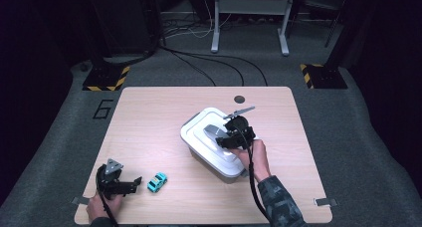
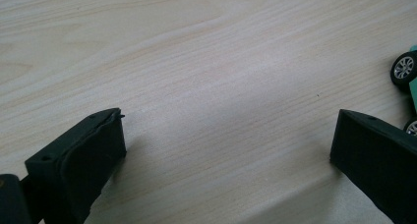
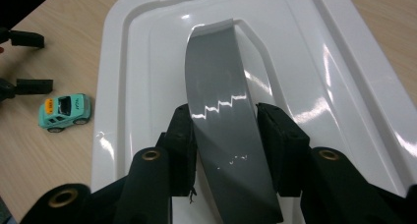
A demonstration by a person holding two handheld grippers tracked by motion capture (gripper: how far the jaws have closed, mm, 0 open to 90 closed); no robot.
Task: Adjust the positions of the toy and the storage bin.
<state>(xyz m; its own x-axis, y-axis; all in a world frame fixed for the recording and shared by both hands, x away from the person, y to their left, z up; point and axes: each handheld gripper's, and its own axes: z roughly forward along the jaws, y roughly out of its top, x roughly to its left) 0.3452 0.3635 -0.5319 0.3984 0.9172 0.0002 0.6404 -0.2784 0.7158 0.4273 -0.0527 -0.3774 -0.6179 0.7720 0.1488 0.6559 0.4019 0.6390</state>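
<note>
At a light wooden table [image 1: 149, 117], the right gripper [image 3: 223, 135] was clamped on the grey handle [image 3: 221, 101] of a white box lid [image 3: 314, 67], one jaw pressed against each side of the handle. The white box [image 1: 219, 160] sat right of the table's centre. The left gripper [image 1: 130, 183] rested near the front left corner with its jaws spread wide over bare wood (nothing between them), just beside a small turquoise toy car [image 1: 157, 181].

Overhead forward-down, 2 close claw-cams — toy car [image 1: 157, 181] shared
</note>
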